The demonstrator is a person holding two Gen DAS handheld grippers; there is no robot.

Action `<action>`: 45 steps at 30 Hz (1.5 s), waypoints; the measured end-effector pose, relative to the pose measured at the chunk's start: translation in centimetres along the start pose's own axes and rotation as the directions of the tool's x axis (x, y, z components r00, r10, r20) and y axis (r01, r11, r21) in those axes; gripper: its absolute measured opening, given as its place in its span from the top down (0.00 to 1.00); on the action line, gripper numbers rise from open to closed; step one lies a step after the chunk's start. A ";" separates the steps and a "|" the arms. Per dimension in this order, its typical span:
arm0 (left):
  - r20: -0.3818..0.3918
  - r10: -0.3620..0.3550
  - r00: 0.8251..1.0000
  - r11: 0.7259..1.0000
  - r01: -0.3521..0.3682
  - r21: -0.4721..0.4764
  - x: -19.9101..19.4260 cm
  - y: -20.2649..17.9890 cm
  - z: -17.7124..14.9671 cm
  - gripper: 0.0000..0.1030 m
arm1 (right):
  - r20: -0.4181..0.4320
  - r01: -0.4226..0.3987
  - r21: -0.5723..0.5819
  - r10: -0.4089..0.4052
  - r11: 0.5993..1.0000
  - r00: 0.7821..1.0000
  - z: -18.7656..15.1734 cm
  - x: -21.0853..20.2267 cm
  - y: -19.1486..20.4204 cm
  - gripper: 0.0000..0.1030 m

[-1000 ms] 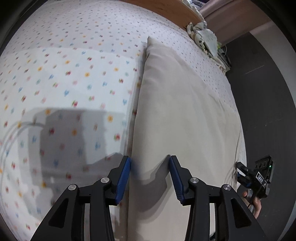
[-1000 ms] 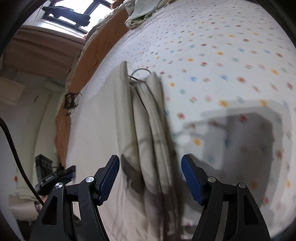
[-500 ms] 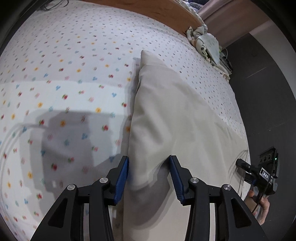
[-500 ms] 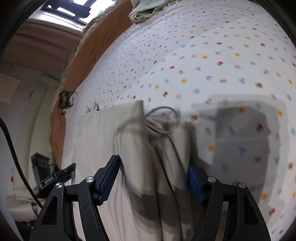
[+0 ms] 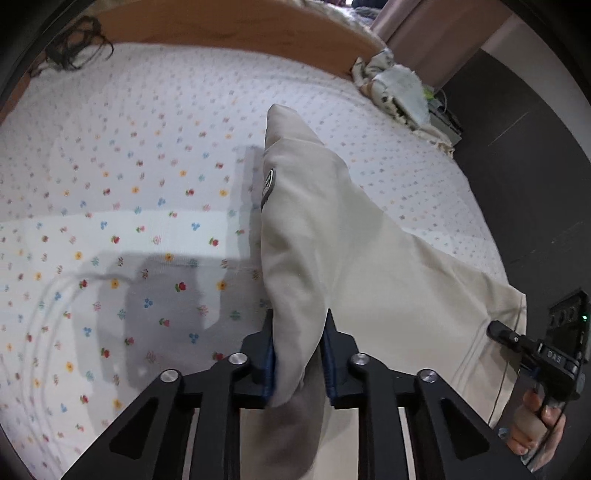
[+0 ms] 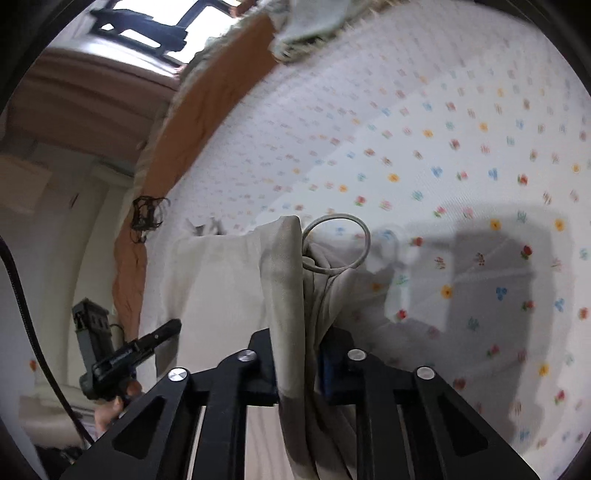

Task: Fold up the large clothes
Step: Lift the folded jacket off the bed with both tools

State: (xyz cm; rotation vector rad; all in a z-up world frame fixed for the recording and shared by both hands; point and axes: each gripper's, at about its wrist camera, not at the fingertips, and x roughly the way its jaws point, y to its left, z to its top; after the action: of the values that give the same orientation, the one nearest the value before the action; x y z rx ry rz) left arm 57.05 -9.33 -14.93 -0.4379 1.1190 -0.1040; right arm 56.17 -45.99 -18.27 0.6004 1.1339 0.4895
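A large beige garment (image 5: 332,240) lies on the flower-print bed sheet (image 5: 129,221), one edge lifted. My left gripper (image 5: 299,325) is closing its jaws, and the blue pads press on a fold of the garment's left edge. In the right wrist view the beige garment (image 6: 221,280) is bunched, with a pale drawstring loop (image 6: 364,236) sticking up. My right gripper (image 6: 301,336) is closing too, and its pads pinch that bunched edge. Each view shows the other gripper at the garment's far side: the right gripper (image 5: 496,328) and the left gripper (image 6: 170,328).
An orange-brown wooden bed frame (image 5: 221,26) borders the far side of the mattress. A crumpled patterned cloth (image 5: 399,92) sits at the far corner, and a black tangle (image 5: 77,48) lies by the frame. Dark floor (image 5: 535,166) runs along the right.
Both grippers have shut on the garment's edges and lifted them off the sheet. The fabric now rises in a ridge between the pads instead of lying flat.
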 end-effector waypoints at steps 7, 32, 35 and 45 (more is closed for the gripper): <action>0.094 -0.049 0.994 0.998 0.045 0.049 -5.5 -3.3 -0.7 0.85 | 0.087 0.011 -0.059 -0.006 0.998 0.996 -1.3 -6.0 3.7 0.85; 0.092 -0.439 0.894 0.877 0.405 0.258 -14.3 -24.0 -7.0 0.87 | 0.474 0.263 -0.171 -0.155 0.949 0.867 -5.7 -34.7 7.8 0.86; 0.061 -0.469 0.881 0.857 0.437 0.271 -13.8 -26.9 -8.0 0.87 | 0.502 0.313 -0.167 -0.193 0.935 0.843 -6.0 -38.2 7.3 0.86; -0.043 -0.540 0.841 0.796 0.527 0.297 -10.4 -33.7 -10.1 0.87 | 0.538 0.404 -0.114 -0.286 0.908 0.793 -7.1 -45.0 3.9 0.86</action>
State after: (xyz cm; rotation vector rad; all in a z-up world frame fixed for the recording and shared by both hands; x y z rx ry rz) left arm 48.07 -39.82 3.33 -0.4713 0.8875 -0.7543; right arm 33.52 -70.54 13.03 0.2810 0.6401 0.1145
